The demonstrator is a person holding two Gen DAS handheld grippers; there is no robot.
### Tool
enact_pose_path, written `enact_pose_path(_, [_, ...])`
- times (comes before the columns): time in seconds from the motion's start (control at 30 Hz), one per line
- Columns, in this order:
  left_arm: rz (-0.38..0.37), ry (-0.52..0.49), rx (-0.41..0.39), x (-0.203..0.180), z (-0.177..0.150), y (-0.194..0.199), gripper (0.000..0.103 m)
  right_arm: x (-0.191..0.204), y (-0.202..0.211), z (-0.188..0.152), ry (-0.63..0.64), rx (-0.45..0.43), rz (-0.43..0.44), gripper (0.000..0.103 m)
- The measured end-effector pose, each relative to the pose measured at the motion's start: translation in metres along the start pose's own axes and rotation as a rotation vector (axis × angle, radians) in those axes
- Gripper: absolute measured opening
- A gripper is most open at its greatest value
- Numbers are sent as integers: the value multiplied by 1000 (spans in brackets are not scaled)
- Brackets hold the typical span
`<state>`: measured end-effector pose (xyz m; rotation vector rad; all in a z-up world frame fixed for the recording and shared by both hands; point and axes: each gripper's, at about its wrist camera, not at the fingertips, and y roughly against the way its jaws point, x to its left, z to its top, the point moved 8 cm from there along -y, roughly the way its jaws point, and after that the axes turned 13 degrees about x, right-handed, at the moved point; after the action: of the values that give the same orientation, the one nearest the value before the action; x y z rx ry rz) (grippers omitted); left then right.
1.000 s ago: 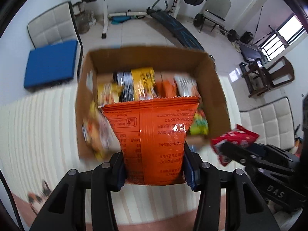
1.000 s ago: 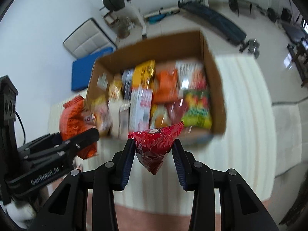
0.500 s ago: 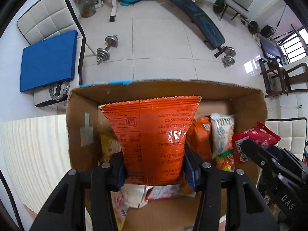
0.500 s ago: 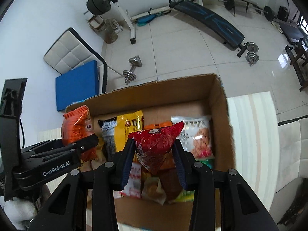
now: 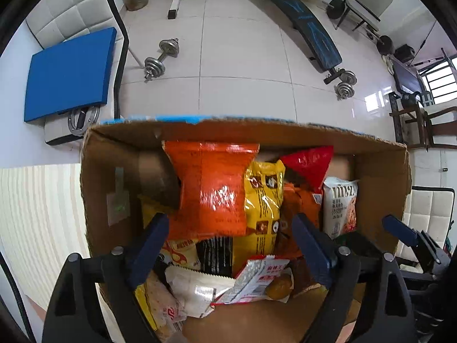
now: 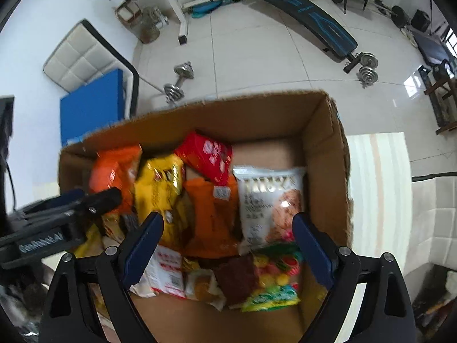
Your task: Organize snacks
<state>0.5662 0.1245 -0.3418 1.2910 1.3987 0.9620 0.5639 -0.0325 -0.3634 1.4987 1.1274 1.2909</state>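
Note:
A cardboard box point(image 5: 380, 188) point(image 6: 325, 154) holds several snack packets. An orange bag point(image 5: 211, 188) point(image 6: 114, 171) leans at the back left of the box, free of my left gripper point(image 5: 230, 228), whose jaws are opening wide above it with no pad touching it. A red packet point(image 5: 308, 165) point(image 6: 208, 157) rests on the pile near the back wall. Over the box, my right gripper point(image 6: 228, 228) is opening too, with nothing pressed between its pads. A yellow bag point(image 5: 262, 200) point(image 6: 160, 185) and a white cookie bag point(image 5: 340, 208) point(image 6: 271, 200) stand between them.
The box sits on a cream striped table point(image 5: 37, 220) point(image 6: 377, 177). Beyond it on the tiled floor lie dumbbells point(image 5: 161, 58) point(image 6: 178, 81) and a weight bench point(image 5: 302, 31) point(image 6: 305, 14). A chair with a blue pad point(image 5: 68, 71) point(image 6: 91, 105) stands at the left.
Both grippers came over the box and down. The left let go of the orange bag and the right let go of the red packet; both packets now lie in the box.

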Motion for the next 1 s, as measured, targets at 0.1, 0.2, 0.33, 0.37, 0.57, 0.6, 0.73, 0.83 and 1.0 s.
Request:
enact_pose_path(0.1, [25,-13,8,-1,-7,-2,89,-4,-5,-11,14,37,-37,94])
enact_pose_path(0.2, [21,-17,10,-3,-16,-2,89,-7,-5,-18,26,48,-64,94])
enact_pose_path(0.33, [31,-22,1,-3,-29,3,89,-10,3,-28,37,49,-84,94])
enact_pose_path(0.37, [40,-18,-4,-2,-32,5,88,-9,6,-32,43,48,-88,94])
enact_pose_path(0.57, [64,-21,-54,0,-54,23,88,-5,24,-49,64,19,-105,95])
enact_pose_path(0.6, [63,-17,-64,0,-57,25,88,-5,28,-52,68,14,-107,95])
enact_pose_path(0.73, [44,-1,-112,0,-78,37,88,-1,42,-71,87,-17,-116,95])
enact_pose_path(0.83, [50,8,-155,0,-96,45,88,2,55,-87,111,-59,-149,95])
enact_pose_path(1.0, [45,27,-223,-1,-129,60,88,3,76,-121,115,-115,-135,95])
